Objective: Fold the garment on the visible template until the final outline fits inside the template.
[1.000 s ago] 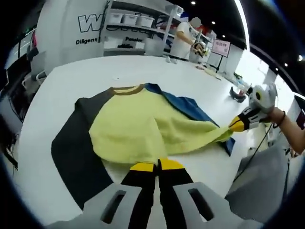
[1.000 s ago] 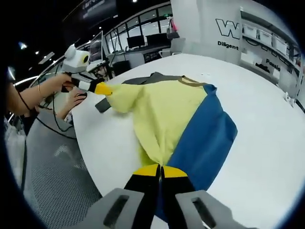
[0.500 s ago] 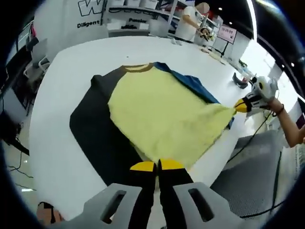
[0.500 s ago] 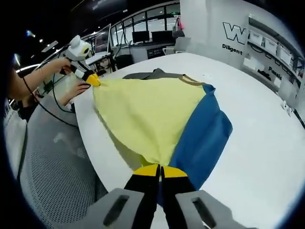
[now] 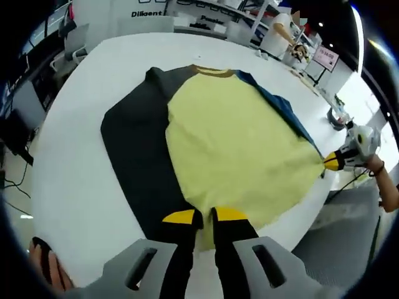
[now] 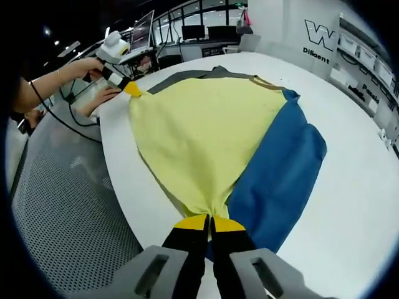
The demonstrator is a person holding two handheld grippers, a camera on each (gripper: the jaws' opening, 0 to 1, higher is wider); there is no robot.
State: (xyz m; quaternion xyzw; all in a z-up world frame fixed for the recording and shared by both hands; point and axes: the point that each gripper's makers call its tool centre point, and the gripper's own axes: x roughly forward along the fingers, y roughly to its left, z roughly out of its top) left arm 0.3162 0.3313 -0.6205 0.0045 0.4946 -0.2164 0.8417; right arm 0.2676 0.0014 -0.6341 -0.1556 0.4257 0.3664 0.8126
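The left gripper (image 5: 204,217), black-armed with yellow tips, is closed on the near hem of a yellow-bodied knit garment (image 5: 237,143) with one dark charcoal sleeve, one blue sleeve and a brownish collar. In the left gripper view the yellow tips are seen pressed on the cloth edge, with only a thin gap between them. The right gripper (image 6: 211,222), built the same, is likewise clamped on the hem; in the right gripper view the yellow fabric is drawn to a pinched point between its tips.

The garment (image 6: 206,134) is stretched flat and spread wide on a round white table (image 5: 81,156), its hem lying close to the table edge. The charcoal sleeve (image 5: 140,159) is laid along one side of the yellow body, and the blue sleeve (image 6: 283,174) along the other. The collar (image 5: 212,71) is pointed away from the grippers, toward the middle of the table.

In the left gripper view the right gripper (image 5: 332,163) is seen at the far hem corner, held by a hand with a wristband. In the right gripper view the left gripper (image 6: 131,88) is seen at the opposite corner, held by a bare forearm, with a cable hanging below it.

Beyond the table (image 6: 349,205), a perforated grey floor (image 6: 62,205) is shown, with monitors and a white wall bearing dark lettering behind.
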